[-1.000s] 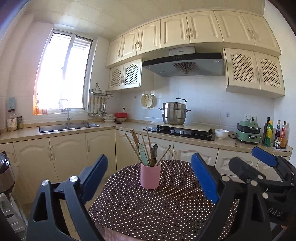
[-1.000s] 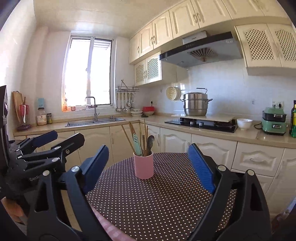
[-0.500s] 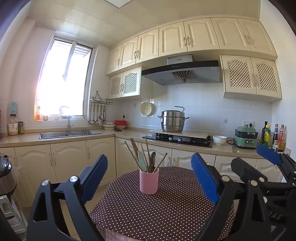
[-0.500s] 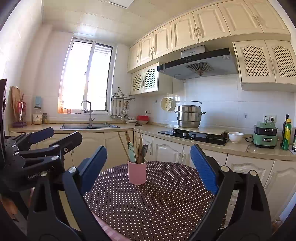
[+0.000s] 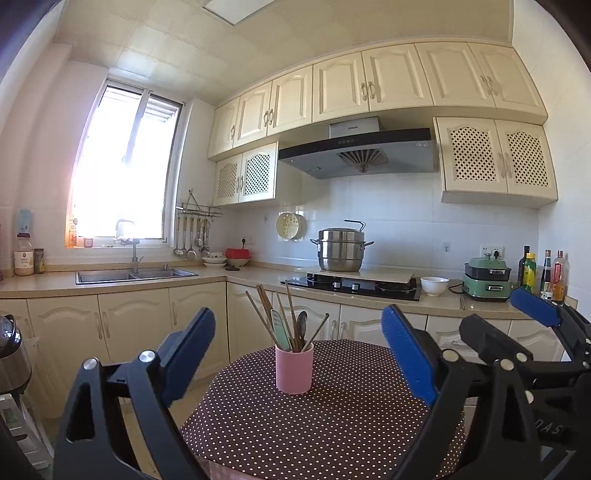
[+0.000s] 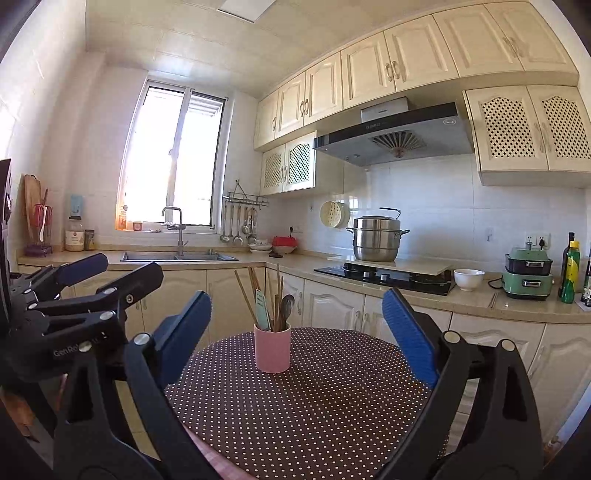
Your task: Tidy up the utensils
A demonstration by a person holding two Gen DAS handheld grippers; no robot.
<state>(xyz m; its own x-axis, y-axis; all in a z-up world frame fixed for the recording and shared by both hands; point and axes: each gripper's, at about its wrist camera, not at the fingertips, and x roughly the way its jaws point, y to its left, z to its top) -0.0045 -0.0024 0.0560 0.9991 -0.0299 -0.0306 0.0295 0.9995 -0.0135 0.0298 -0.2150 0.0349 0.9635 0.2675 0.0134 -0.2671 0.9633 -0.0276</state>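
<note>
A: Any writing you can read?

B: On the left claw point(image 6: 79, 275), seen from the right wrist view, white letters spell "GenRo" before the rest is hidden. On the right claw point(image 5: 509, 314), in the left wrist view, I make out "OAS" upside down. The range hood point(image 5: 356, 151) carries a small logo, too tiny to read.

A: And the claws themselves?

B: The left claw point(image 5: 299, 350) is spread wide with nothing between its blue pads point(image 5: 188, 343). The right claw point(image 6: 297, 328) is likewise wide apart and holds nothing.

A: Where are the utensils?

B: The utensils point(image 5: 286, 319), chopsticks, a spoon and a pale green spatula, stand in the pink cup point(image 5: 294, 367), upright on the dotted counter point(image 5: 332, 424), between each claw's fingers but well ahead of them.

A: What differs from half a second ago?

B: Both views have tilted upward: the ceiling light panel point(image 5: 240, 9) shows more, and the cup sits lower in view.
</note>
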